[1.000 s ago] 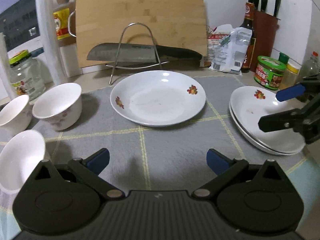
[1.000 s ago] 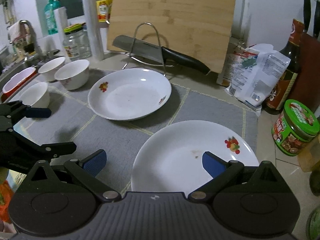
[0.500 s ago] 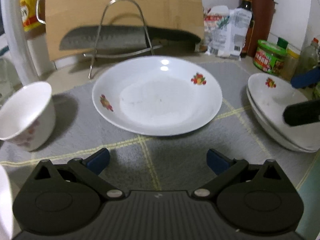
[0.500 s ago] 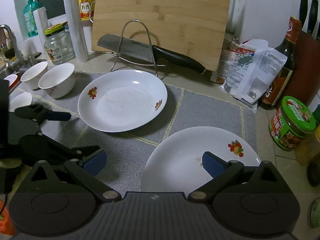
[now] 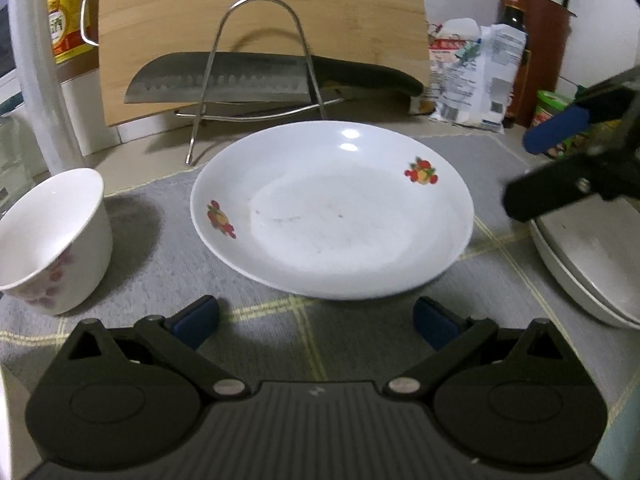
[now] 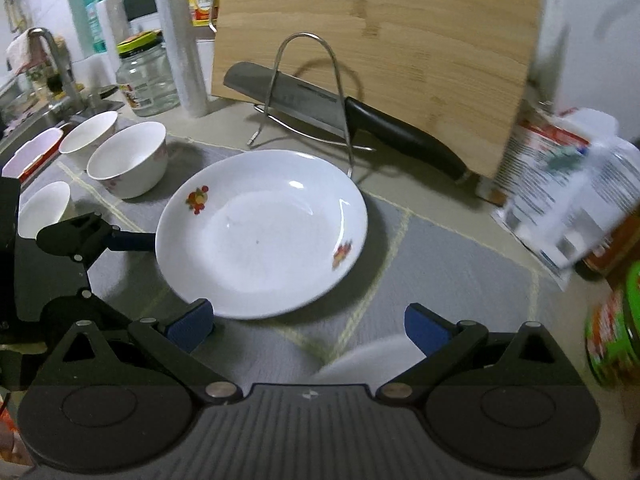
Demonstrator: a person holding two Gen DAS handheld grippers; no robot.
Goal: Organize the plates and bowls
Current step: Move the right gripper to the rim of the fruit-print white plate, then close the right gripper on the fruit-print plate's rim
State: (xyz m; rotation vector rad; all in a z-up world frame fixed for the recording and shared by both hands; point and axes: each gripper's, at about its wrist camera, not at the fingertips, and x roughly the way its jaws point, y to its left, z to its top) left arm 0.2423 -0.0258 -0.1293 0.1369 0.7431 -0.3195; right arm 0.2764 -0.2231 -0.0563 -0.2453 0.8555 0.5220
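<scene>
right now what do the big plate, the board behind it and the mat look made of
Plate: glazed white ceramic, judging by the sharp light glints and printed fruit decals. Board: bamboo or wood, matte, with visible strip grain. Mat: woven grey fabric, dull, with pale grid lines.

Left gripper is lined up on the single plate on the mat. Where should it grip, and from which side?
Take the plate by its near rim. The rim flares up off the mat, and the open left gripper faces it head-on. Come in low and level, one finger under the lip.
</scene>
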